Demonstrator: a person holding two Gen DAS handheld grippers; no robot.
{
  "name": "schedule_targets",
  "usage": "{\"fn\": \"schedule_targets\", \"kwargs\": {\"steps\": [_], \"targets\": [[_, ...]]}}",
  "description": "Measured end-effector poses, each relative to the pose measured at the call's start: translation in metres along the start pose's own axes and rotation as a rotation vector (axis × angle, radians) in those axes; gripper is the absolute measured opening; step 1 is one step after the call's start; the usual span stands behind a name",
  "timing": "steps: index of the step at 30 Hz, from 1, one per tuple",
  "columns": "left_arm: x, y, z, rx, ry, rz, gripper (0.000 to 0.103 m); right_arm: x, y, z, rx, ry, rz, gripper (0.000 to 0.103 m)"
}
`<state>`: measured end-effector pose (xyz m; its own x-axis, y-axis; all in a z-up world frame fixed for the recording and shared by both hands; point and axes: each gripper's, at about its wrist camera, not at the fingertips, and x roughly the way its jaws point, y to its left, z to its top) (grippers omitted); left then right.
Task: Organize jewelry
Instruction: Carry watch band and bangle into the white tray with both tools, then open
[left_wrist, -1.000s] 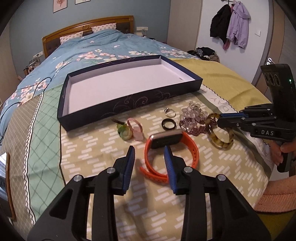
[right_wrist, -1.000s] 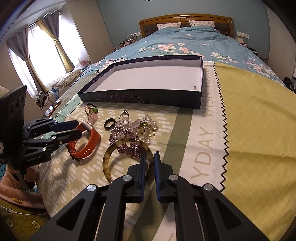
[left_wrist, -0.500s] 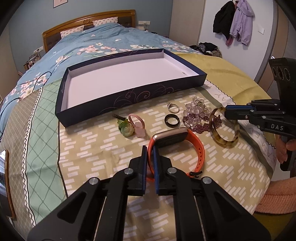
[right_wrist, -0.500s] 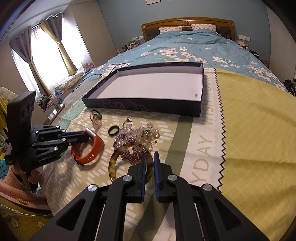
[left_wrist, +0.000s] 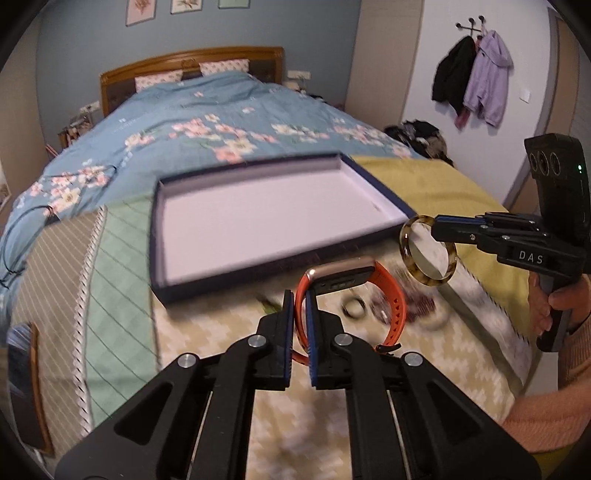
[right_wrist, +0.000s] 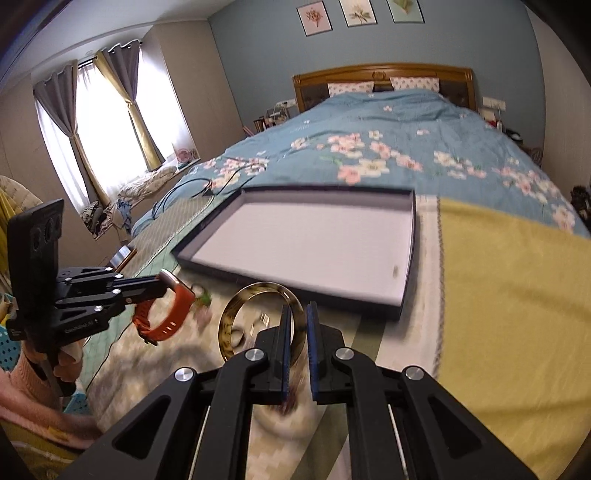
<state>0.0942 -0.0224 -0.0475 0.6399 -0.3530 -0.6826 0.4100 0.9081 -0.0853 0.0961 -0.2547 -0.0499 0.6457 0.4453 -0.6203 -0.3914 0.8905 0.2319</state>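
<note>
Left gripper (left_wrist: 300, 317): 2 blue-padded fingers (left_wrist: 287, 332) pinched on the strap of the orange watch (left_wrist: 354, 291). Watch is held off the bedspread (left_wrist: 221, 369), face up top, buckle end dangling lower right. In the right wrist view the same left gripper (right_wrist: 162, 286) comes in from the left with the watch (right_wrist: 166, 314) hanging at its tip.

Right gripper (right_wrist: 297, 325): fingers (right_wrist: 285, 343) clamped on the rim of the tortoiseshell bangle (right_wrist: 258, 321); the ring stands nearly upright, lifted clear of the cloth. In the left wrist view the right gripper (left_wrist: 434, 225) enters from the right, bangle (left_wrist: 428, 251) at its tip, just beside the near right corner of the box.

Dark blue box (left_wrist: 236, 277), shallow, white inside, lies on the bedspread beyond both grippers. Its floor looks bare except 1 small dark speck near the right wall (right_wrist: 395, 269).

Under the watch, on the cloth: 1 black ring (left_wrist: 352, 307) and a purplish bead cluster (left_wrist: 421, 306), both smeared by motion blur — probably more pieces there, cannot make them out.

Background: blue floral quilt (left_wrist: 207, 122), wooden headboard (left_wrist: 192, 59), 2 jackets (left_wrist: 476, 70) hanging on the wall, curtained window (right_wrist: 103, 129), 3 framed prints (right_wrist: 358, 14).
</note>
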Motion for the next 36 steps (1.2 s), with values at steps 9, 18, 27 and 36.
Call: {"fn": "schedule_targets", "kwargs": {"steps": [9, 18, 27, 36], "targets": [[0.023, 0.031, 0.057, -0.032, -0.035, 0.094, 0.007, 0.037, -0.016, 0.059, -0.022, -0.025, -0.039, 0.007], [0.075, 0.056, 0.099, -0.059, 0.009, 0.138, 0.007, 0.088, -0.031, 0.094, -0.009, 0.005, -0.097, 0.007], [0.122, 0.079, 0.119, -0.087, 0.061, 0.145, 0.007, 0.128, -0.048, 0.110, 0.036, 0.059, -0.119, 0.007], [0.163, 0.091, 0.131, -0.095, 0.123, 0.167, 0.007, 0.158, -0.051, 0.113, 0.056, 0.135, -0.136, 0.007]]}}
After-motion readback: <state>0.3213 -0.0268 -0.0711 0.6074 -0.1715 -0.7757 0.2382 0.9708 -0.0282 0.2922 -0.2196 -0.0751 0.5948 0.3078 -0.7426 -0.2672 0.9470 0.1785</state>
